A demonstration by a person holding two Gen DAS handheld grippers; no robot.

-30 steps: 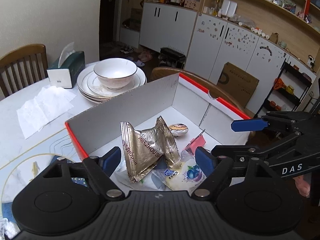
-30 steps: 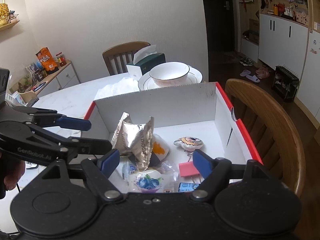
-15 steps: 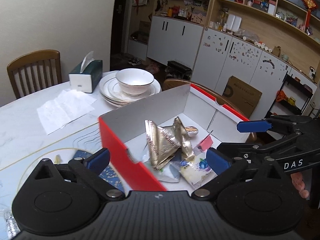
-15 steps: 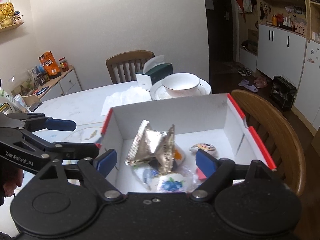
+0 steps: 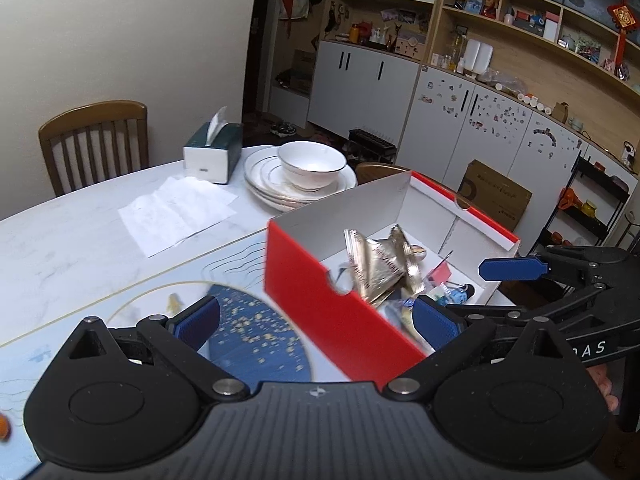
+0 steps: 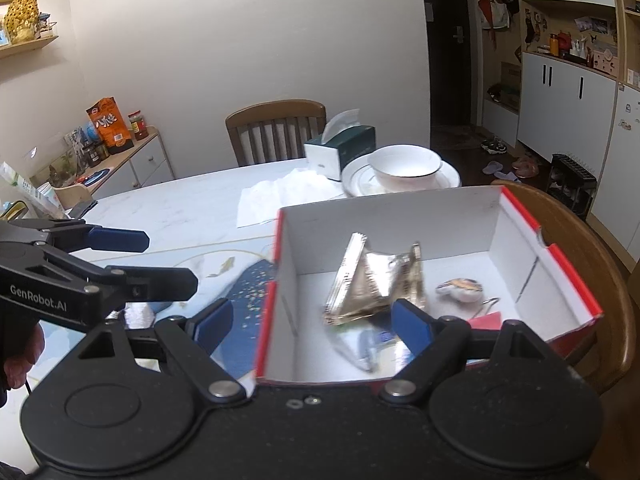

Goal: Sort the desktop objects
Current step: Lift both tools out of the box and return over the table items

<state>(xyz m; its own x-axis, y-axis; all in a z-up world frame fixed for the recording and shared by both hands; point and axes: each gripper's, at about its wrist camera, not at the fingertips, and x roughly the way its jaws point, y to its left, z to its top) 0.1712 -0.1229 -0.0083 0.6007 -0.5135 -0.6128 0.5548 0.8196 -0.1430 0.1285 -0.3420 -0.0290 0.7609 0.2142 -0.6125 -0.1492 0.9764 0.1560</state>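
Both grippers hang above the bench with their jaws spread wide and nothing between them. The left gripper [image 5: 316,318] straddles the near red corner of the box [image 5: 320,304], one blue pad over the blue placemat [image 5: 256,328] at 9 o'clock from the box, the other over the box's inside. The right gripper [image 6: 312,322] sits over the box's near wall, its pads either side of that wall's left end.

The box [image 6: 496,216] is red outside and white inside, open at the top, and stands on the bench edge in front of a wooden chair back [image 6: 592,240]. Inside it a crumpled silver-gold foil wrapper [image 6: 372,280] stands tilted near the middle. At 3 o'clock from the wrapper lies a small painted pebble-like piece [image 6: 460,288], and at 5 o'clock a pink card [image 6: 486,322]. Clear plastic packets [image 6: 360,348] lie under the wrapper toward the near wall, blurred.

Beyond the box, at 12 o'clock, a white bowl [image 5: 312,164] sits on stacked plates [image 5: 260,176]. A green tissue box [image 5: 214,152] stands at 10 o'clock from the bowl, with loose tissues [image 5: 176,212] spread on the bench [image 5: 60,240] before it.
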